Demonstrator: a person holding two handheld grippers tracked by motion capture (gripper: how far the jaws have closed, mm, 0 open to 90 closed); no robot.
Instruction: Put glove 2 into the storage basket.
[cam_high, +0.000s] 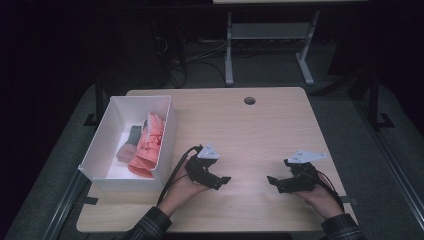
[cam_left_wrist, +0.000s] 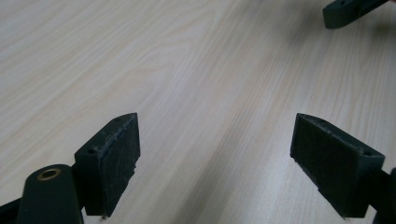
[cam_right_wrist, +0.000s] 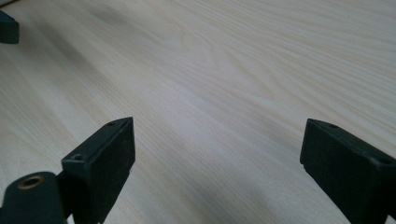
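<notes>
Claws both spread, empty: left claw (cam_high: 226, 179) and right claw (cam_high: 272, 180) low over bare worktop (cam_high: 260, 130), facing each other; white box (cam_high: 165, 150) beside left.

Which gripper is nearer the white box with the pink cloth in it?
Left. The left gripper sits just off the white box, by its near right corner. The right gripper is farther across the table, both open.

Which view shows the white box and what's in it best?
The high view: the white box sits whole at the table's left edge, with pink cloth and a grey item inside. Both gripper views look at bare tabletop between open jaws, away from the box.
</notes>
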